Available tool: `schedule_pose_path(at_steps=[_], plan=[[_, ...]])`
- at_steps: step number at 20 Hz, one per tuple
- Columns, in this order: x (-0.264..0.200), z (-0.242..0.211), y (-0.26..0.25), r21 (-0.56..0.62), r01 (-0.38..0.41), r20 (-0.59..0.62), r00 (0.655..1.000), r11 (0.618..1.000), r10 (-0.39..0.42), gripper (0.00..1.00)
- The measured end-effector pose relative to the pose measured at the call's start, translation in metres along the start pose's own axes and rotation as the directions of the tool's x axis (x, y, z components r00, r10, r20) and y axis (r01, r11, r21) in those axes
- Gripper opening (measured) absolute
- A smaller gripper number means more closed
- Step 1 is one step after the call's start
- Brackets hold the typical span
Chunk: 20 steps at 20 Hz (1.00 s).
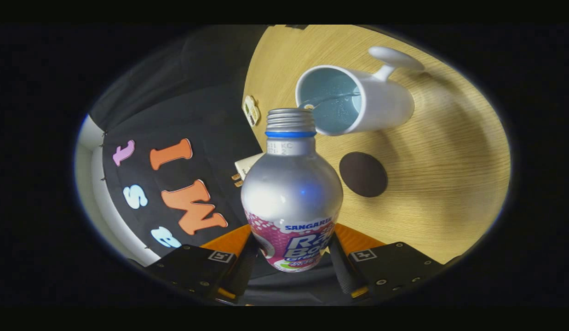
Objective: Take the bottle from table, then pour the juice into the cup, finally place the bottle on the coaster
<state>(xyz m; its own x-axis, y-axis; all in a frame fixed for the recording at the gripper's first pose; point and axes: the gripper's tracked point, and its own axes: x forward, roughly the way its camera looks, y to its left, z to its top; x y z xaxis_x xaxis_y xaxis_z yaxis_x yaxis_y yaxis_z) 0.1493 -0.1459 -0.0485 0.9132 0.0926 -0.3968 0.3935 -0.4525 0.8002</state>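
Note:
My gripper is shut on a silver metal bottle with a pink and blue label, both fingers pressing its lower body. The bottle is uncapped and tipped, its threaded neck reaching toward a white mug with a pale blue inside. A thin clear stream runs from the bottle's mouth into the mug. The mug stands on the light wooden table, its handle turned away from the bottle. A round dark coaster lies bare on the table beside the bottle's shoulder, between the fingers and the mug.
A small white tag-like object lies at the table's edge near the bottle's neck. Another pale object shows at that edge behind the bottle. Past the table edge hangs the booth's dark cloth wall.

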Motion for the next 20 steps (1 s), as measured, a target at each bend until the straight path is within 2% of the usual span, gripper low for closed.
schedule_pose_path(at_steps=[20], plan=[[-0.0065,-0.0003,-0.0004,0.028,0.023,-0.007,1.000,0.999,-0.023,0.77]])
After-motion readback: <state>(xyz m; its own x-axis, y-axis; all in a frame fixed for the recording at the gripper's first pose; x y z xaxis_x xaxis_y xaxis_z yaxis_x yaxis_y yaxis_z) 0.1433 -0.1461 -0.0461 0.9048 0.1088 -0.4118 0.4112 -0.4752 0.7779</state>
